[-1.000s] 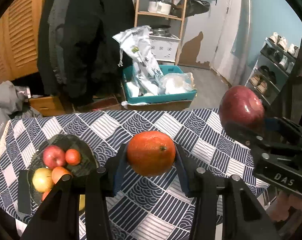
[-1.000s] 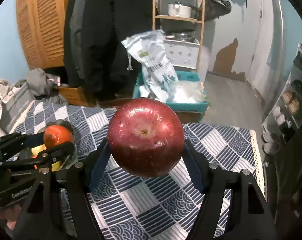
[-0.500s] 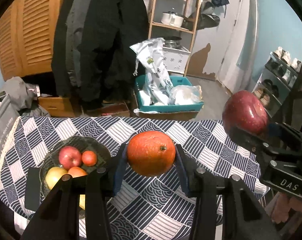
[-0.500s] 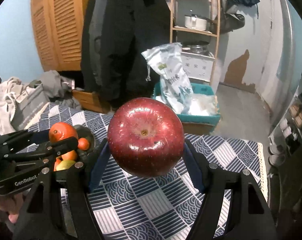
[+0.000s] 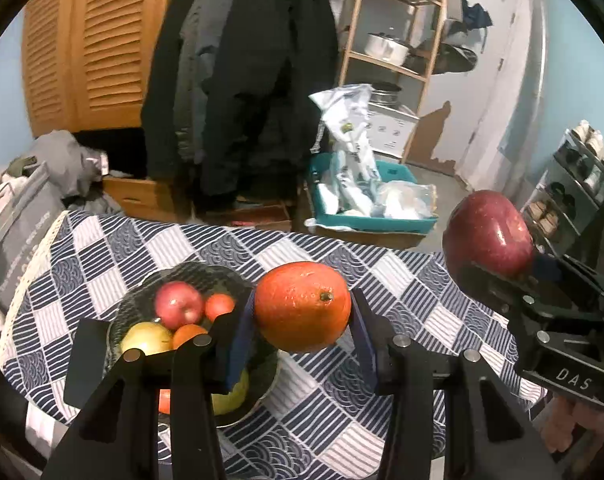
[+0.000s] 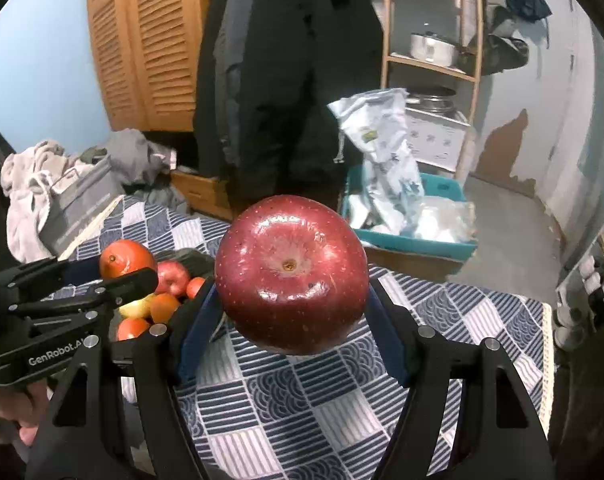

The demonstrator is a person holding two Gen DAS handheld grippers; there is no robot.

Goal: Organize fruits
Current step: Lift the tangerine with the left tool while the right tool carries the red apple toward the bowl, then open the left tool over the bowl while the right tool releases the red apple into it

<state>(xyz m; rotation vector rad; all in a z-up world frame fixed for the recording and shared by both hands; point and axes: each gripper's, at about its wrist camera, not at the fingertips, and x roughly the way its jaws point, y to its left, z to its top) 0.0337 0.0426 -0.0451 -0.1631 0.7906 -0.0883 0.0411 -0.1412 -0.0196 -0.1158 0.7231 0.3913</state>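
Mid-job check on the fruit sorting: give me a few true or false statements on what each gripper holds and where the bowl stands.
1. The left gripper is shut on an orange. True.
2. The right gripper is empty. False: it is shut on a red apple.
3. The bowl on the checked tablecloth already holds fruit. True.
4. The orange rests in the bowl. False: it is held in the air, clear of the cloth.
5. The bowl lies on the right gripper's side. False: it is on the left gripper's side.

Black gripper [image 5: 302, 344], blue pads [image 5: 238, 340]
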